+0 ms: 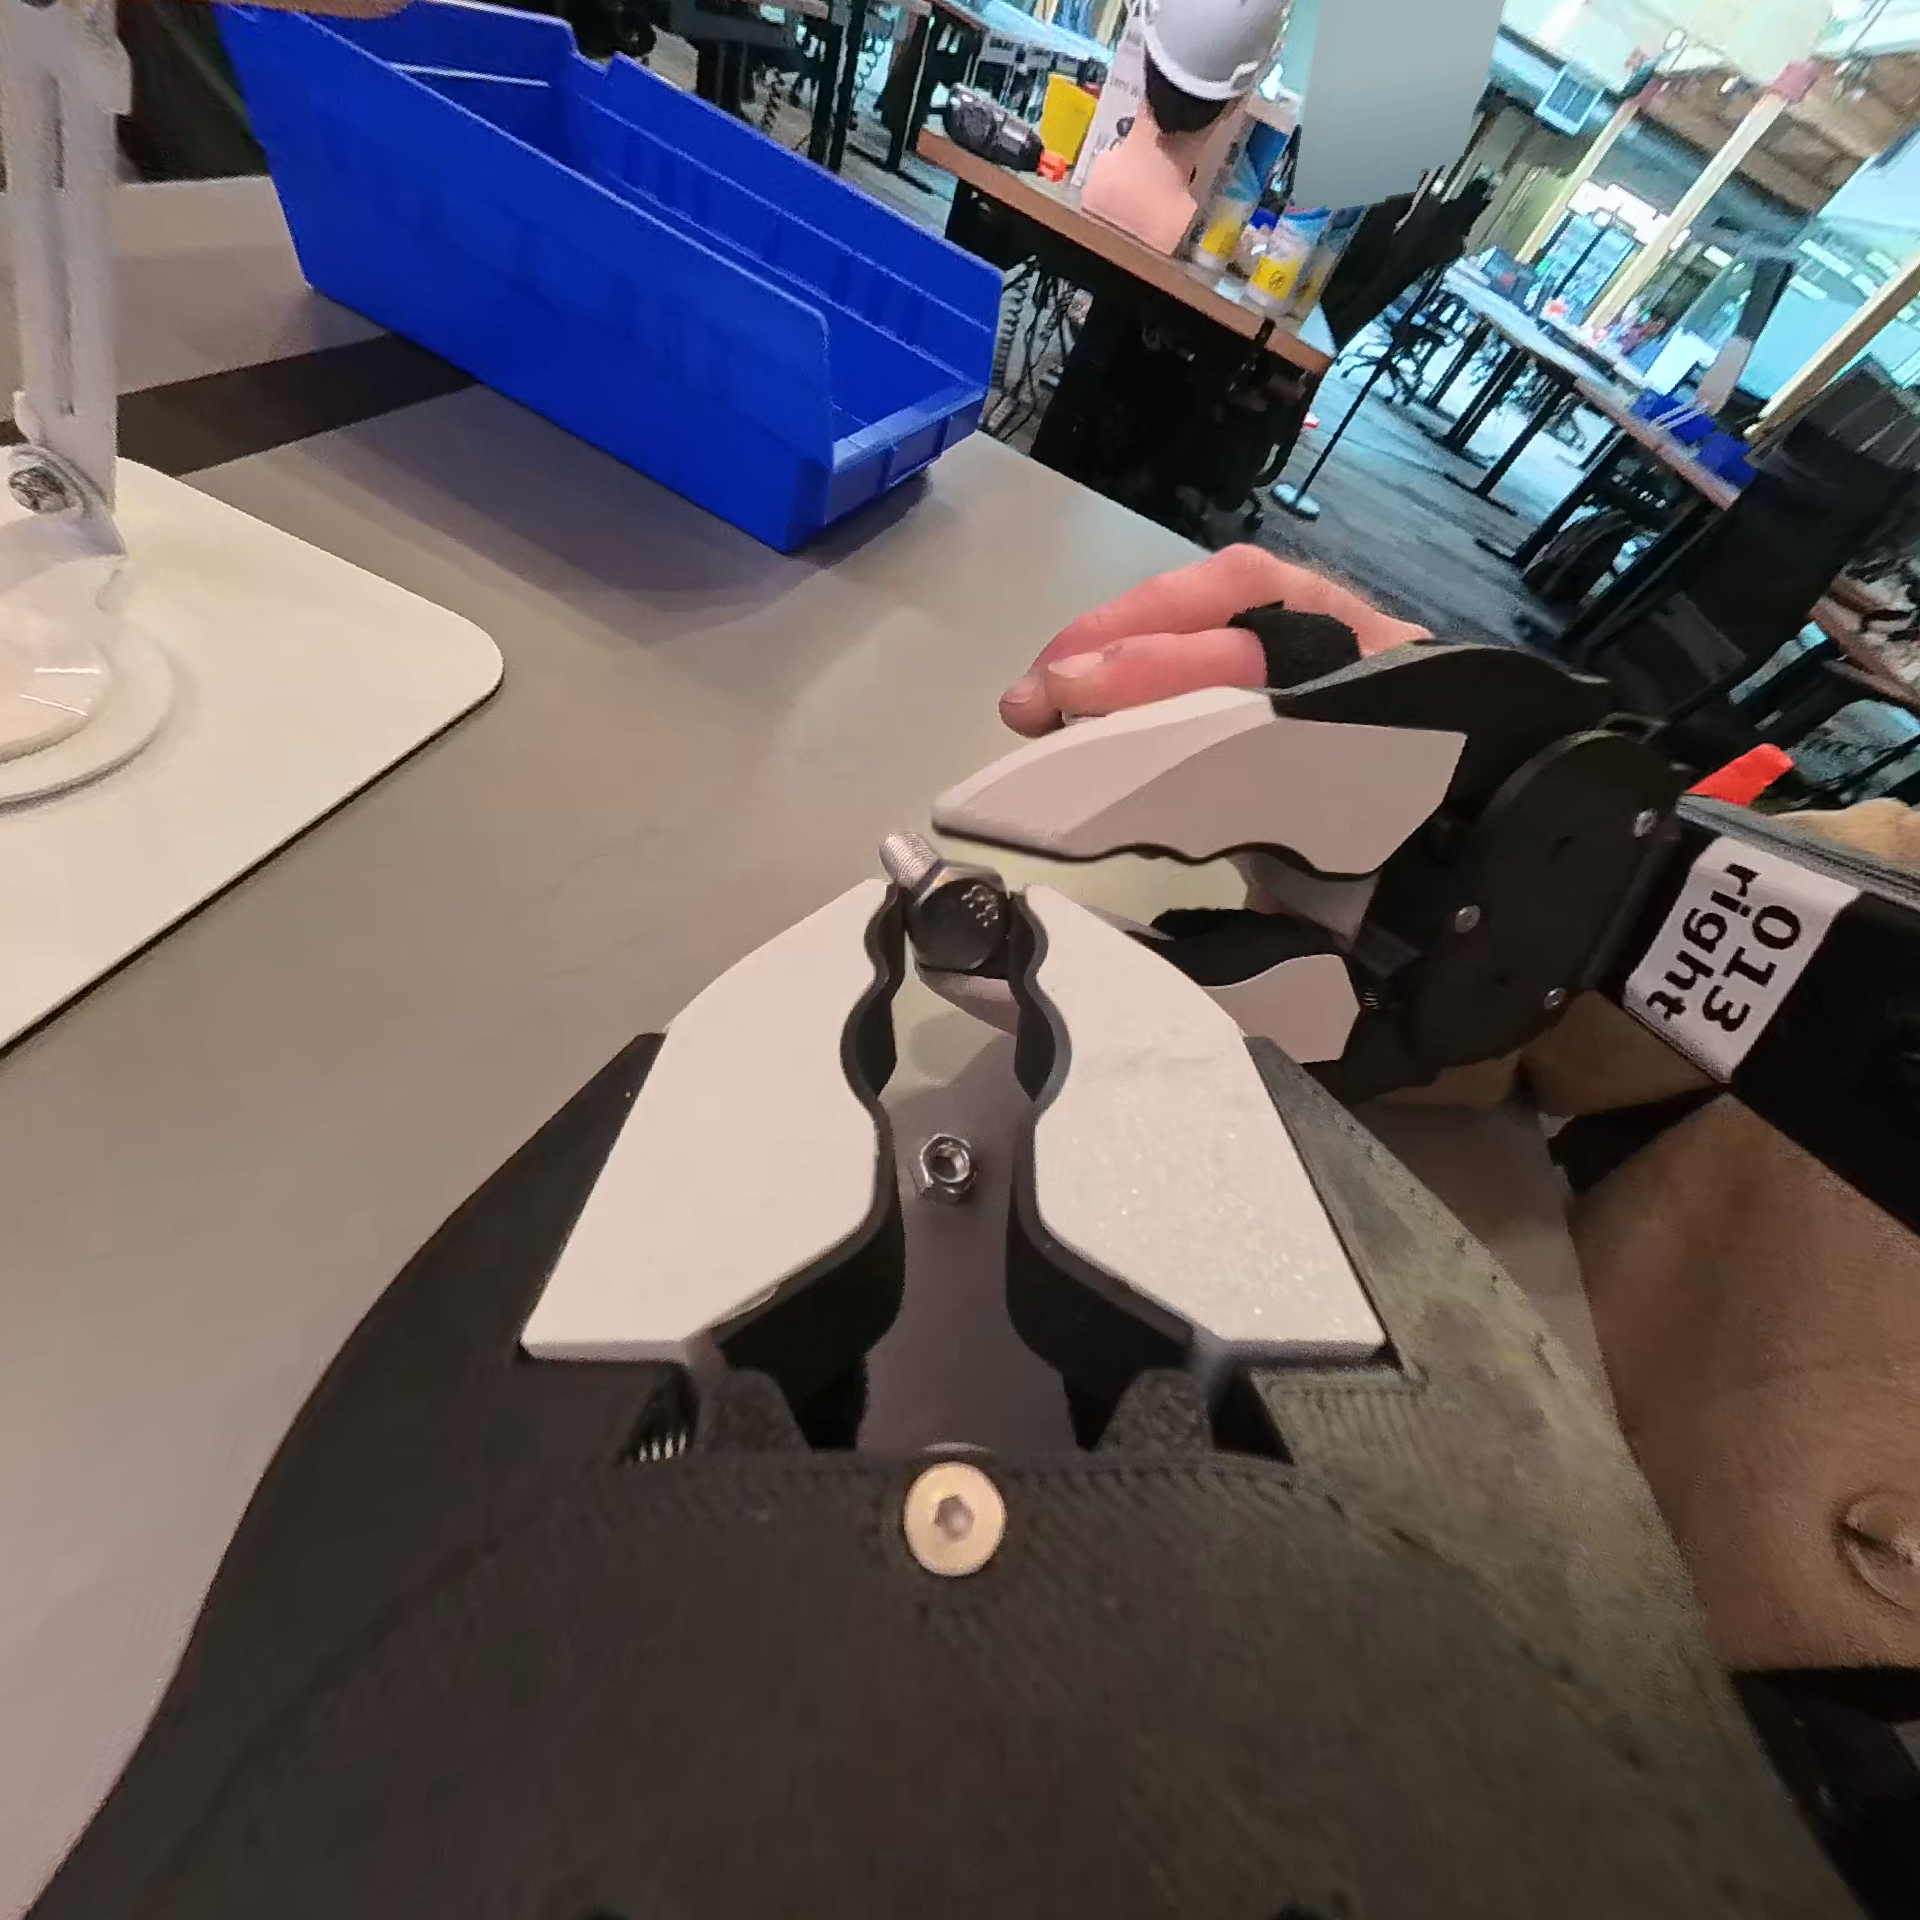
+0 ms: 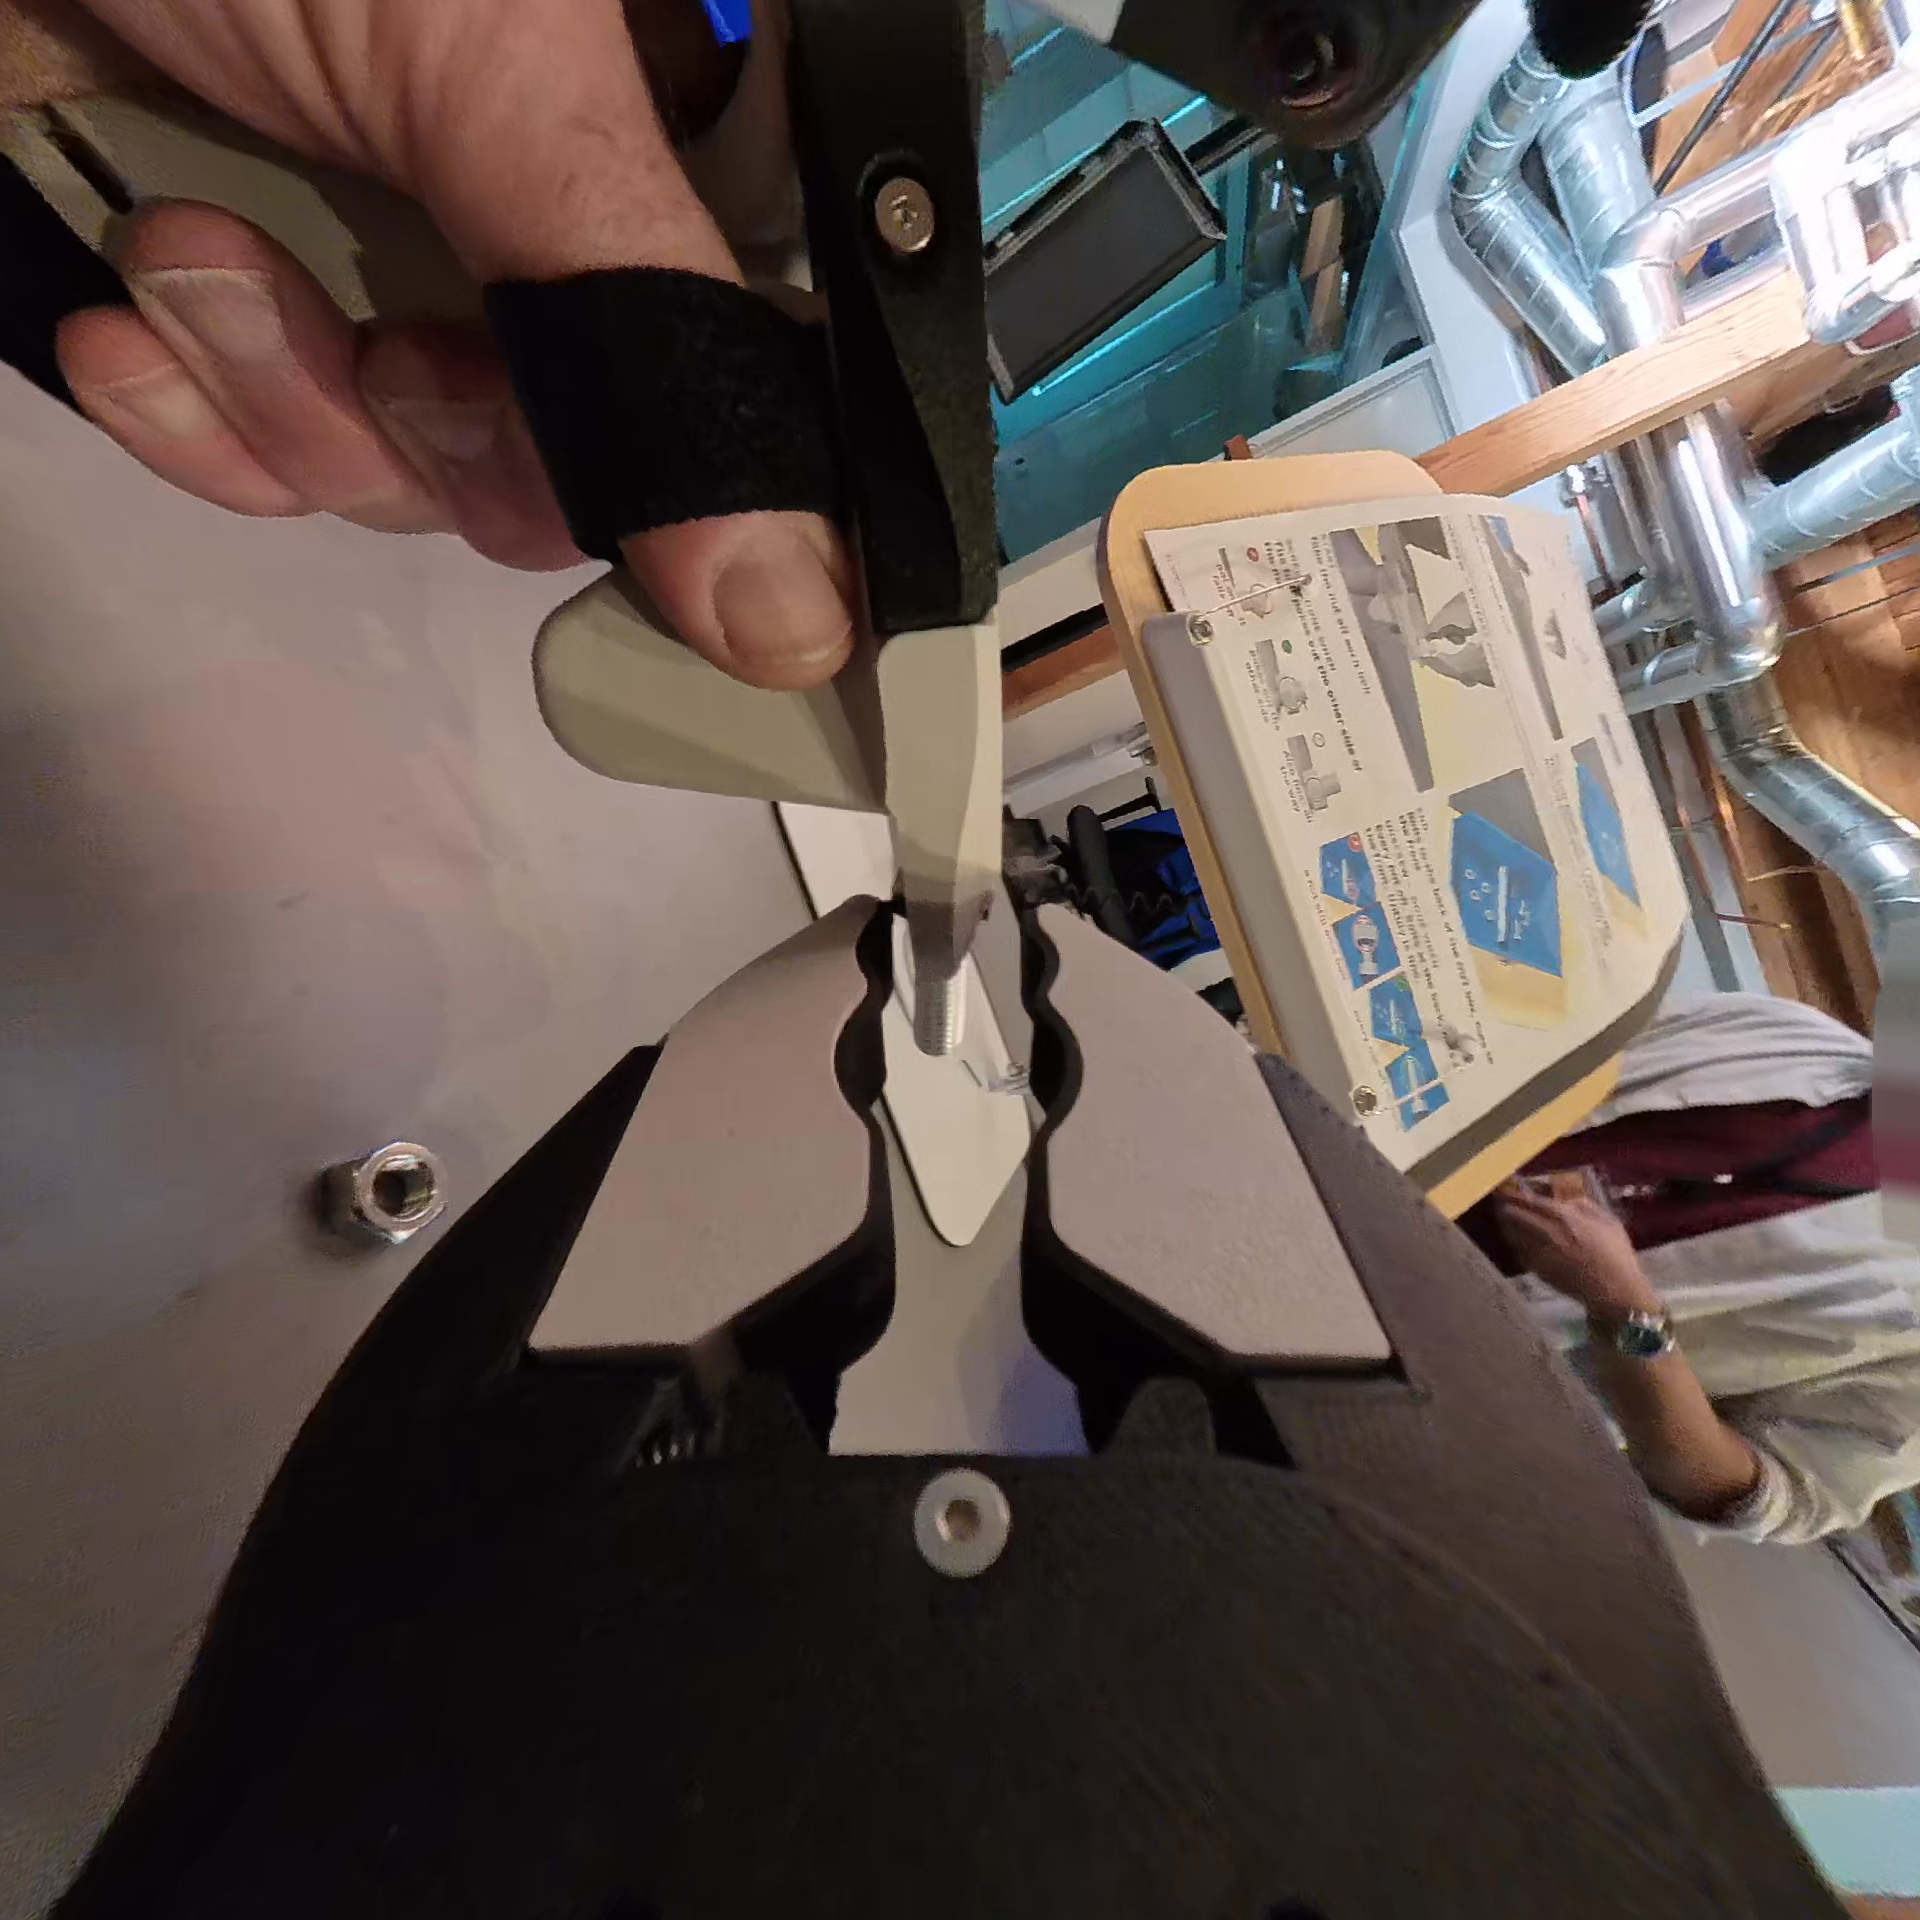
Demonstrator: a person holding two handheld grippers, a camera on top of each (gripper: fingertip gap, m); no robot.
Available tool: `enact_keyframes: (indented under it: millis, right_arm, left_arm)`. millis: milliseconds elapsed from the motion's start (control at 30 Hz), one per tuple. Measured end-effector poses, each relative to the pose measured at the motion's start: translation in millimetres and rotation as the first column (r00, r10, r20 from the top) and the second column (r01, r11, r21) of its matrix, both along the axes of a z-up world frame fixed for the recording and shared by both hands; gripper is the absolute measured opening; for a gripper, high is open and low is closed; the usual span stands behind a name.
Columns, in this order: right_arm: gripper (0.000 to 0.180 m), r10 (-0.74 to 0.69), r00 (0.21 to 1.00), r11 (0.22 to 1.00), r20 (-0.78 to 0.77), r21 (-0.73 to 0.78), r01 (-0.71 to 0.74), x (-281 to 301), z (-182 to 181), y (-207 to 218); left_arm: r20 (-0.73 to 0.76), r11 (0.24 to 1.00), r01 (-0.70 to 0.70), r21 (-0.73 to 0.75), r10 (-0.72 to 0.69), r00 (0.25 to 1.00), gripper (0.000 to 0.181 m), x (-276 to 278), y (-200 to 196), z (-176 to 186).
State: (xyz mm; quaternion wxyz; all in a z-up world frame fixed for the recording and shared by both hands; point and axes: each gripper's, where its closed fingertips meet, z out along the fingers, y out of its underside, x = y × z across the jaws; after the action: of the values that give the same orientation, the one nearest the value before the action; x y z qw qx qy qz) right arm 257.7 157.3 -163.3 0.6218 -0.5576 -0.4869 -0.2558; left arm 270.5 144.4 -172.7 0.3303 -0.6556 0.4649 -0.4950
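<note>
Gripping a bolt (image 1: 951,914) by its head, the left gripper (image 1: 951,904) faces the open right gripper (image 1: 1039,883); a nut (image 1: 942,1167) lies on the bench (image 1: 644,727).

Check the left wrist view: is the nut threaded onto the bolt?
No: the nut lies loose on the table, while the left gripper pinches the bolt by its head.

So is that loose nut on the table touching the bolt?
Apart. In the left wrist view the left tool grips the bolt by its head, while the nut lies on the table, bare surface between them.
</note>
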Motion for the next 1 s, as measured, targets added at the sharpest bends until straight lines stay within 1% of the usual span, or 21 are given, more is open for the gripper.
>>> enact_keyframes:
  millis: [33, 167, 267, 300, 333, 400, 500, 567, 633, 667, 767, 833, 967, 1000]
  right_arm:
    - [0.027, -0.009, 1.000, 1.000, 0.006, 0.014, 0.009, 0.8, 2.0, 0.2]
    - [0.026, 0.006, 1.000, 1.000, 0.006, -0.005, -0.006, 3.1, -0.9, 0.5]
    - [0.026, 0.052, 0.994, 0.991, -0.096, -0.119, -0.064, 14.1, -6.9, -0.5]
    - [0.024, 0.080, 0.990, 0.984, -0.113, -0.152, -0.096, 17.4, -9.5, -2.5]
    - [0.021, 0.118, 0.981, 0.965, -0.153, -0.215, -0.150, 18.3, -15.1, -6.3]
    - [0.020, 0.177, 0.951, 0.885, -0.252, -0.382, -0.266, 18.9, -33.8, -15.5]
    - [0.020, 0.203, 0.931, 0.788, -0.302, -0.515, -0.339, 22.1, -49.5, -25.9]
    - [0.025, 0.210, 0.909, 0.679, -0.360, -0.615, -0.401, 16.8, -63.7, -35.5]
    - [0.029, 0.220, 0.905, 0.592, -0.365, -0.687, -0.421, 11.9, -77.1, -43.5]
    - [0.029, 0.221, 0.912, 0.562, -0.346, -0.719, -0.409, 10.4, -83.9, -45.5]
    - [0.030, 0.209, 0.927, 0.514, -0.311, -0.771, -0.375, 8.5, -98.6, -44.2]
    - [0.030, 0.198, 0.928, 0.497, -0.317, -0.783, -0.374, 7.2, -99.0, -41.7]
    - [0.026, 0.177, 0.940, 0.420, -0.292, -0.841, -0.340, 4.9, -107.5, -41.9]
    - [0.026, 0.169, 0.939, 0.415, -0.298, -0.843, -0.342, 3.4, -107.7, -41.4]
  left_arm:
    - [0.013, 1.000, -0.001, -0.018, 0.001, 1.000, 0.018, -0.5, 1.1, 0.5]
    - [0.068, 0.998, 0.000, -0.070, 0.005, 0.998, 0.018, -4.8, 6.4, 4.3]
    - [0.139, 0.995, 0.039, -0.092, -0.026, 0.990, 0.018, -12.7, 8.6, 14.1]
    - [0.143, 0.995, 0.044, -0.094, -0.030, 0.989, 0.018, -16.6, 10.6, 14.0]
    - [0.155, 0.993, 0.074, -0.090, -0.059, 0.986, 0.018, -20.3, 9.3, 14.3]
    - [0.182, 0.989, 0.099, -0.106, -0.078, 0.980, 0.018, -28.4, 9.9, 13.2]
    - [0.219, 0.985, 0.132, -0.113, -0.105, 0.970, 0.018, -39.6, 8.9, 10.5]
    - [0.233, 0.979, 0.174, -0.106, -0.145, 0.962, 0.018, -44.4, 3.8, 10.1]
    - [0.220, 0.978, 0.194, -0.071, -0.174, 0.960, 0.018, -46.5, 0.3, 7.9]
    - [0.222, 0.976, 0.207, -0.068, -0.187, 0.957, 0.018, -46.3, -1.2, 8.0]
    - [0.227, 0.972, 0.226, -0.067, -0.205, 0.952, 0.018, -45.6, -4.1, 7.9]
    - [0.221, 0.973, 0.224, -0.060, -0.205, 0.953, 0.018, -46.0, -3.3, 7.1]
    - [0.235, 0.973, 0.217, -0.077, -0.194, 0.952, 0.018, -45.6, -0.5, 7.7]
    - [0.234, 0.973, 0.215, -0.082, -0.191, 0.953, 0.018, -45.4, 0.0, 6.8]
